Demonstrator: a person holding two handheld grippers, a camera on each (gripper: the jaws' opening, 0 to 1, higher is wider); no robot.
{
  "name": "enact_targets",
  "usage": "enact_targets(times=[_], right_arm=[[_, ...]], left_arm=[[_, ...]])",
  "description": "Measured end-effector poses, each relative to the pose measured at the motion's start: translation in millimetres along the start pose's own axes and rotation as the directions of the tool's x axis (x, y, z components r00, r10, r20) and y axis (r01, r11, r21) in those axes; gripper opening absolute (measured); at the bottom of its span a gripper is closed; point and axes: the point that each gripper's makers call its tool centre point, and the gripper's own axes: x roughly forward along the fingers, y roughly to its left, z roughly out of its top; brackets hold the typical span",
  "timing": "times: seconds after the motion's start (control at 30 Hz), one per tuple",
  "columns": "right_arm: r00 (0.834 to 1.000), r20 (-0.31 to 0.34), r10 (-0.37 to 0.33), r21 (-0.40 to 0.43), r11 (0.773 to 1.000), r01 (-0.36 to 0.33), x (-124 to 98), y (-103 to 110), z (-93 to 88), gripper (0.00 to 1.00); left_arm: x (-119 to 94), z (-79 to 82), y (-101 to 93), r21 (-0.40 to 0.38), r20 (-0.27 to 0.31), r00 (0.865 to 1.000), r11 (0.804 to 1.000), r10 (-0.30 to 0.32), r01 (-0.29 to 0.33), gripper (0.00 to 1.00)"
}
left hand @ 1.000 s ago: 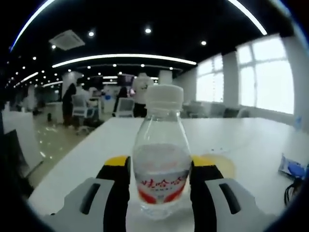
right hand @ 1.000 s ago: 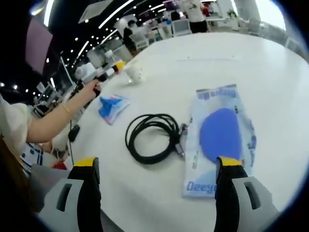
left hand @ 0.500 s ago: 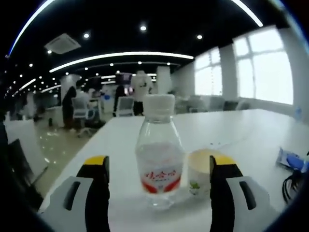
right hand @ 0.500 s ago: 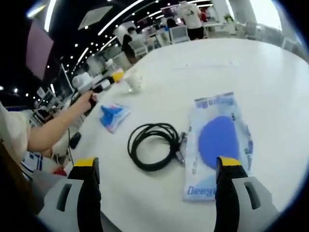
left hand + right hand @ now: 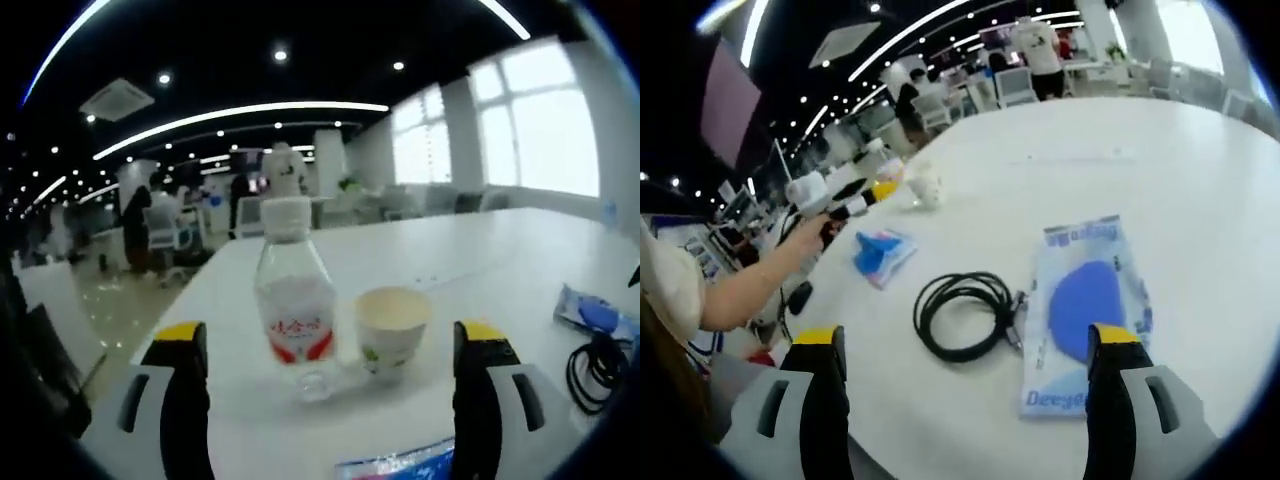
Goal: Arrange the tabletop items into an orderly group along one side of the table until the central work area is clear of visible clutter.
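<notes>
While clear plastic water bottle with white cap and red label [image 5: 293, 305] and small cream paper cup [image 5: 393, 330] stand upright just beside each other near table edge, counts as start of group. Left gripper [image 5: 325, 375] spread wide, gripping nothing, bottle and cup between and beyond jaws. Right gripper [image 5: 965, 375] likewise spread, empty, above white table [image 5: 1200, 180]. Left to move, likely: black coiled cable [image 5: 965, 312], flat clear packet with blue oval pad [image 5: 1087, 310], small blue-and-white packet [image 5: 883, 251], all apart mid-table. Roughly early stage, centre not yet clear.
</notes>
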Motion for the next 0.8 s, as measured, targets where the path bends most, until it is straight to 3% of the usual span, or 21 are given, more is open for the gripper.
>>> enact_targets(times=[0.13,0.4,0.53,0.8], right_arm=[[1.0,0.002,-0.003,0.017,1.0,0.003,-7.1,-3.0,-3.8,1.0],[0.999,0.033,0.003,0.063,0.998,-0.005,-12.1,-2.1,-3.2,1.0],[1.0,0.031,0.0,0.064,0.998,-0.002,-12.7,-1.3,-4.6,0.99],[0.998,0.039,-0.04,0.098,0.994,0.036,-20.0,-10.3,-9.7,0.99]], left_arm=[[-13.8,-2.9,-19.9,0.051,-0.016,0.998,0.997,-0.056,0.057,0.99],[-38.8,-7.8,-53.2,0.065,-0.036,0.989,0.987,-0.144,0.146,0.99],[-45.7,-15.4,-80.4,0.149,-0.077,0.97,0.96,-0.229,0.238,0.99],[-51.0,-13.5,-137.0,0.129,-0.066,0.926,0.917,-0.372,0.377,0.99]])
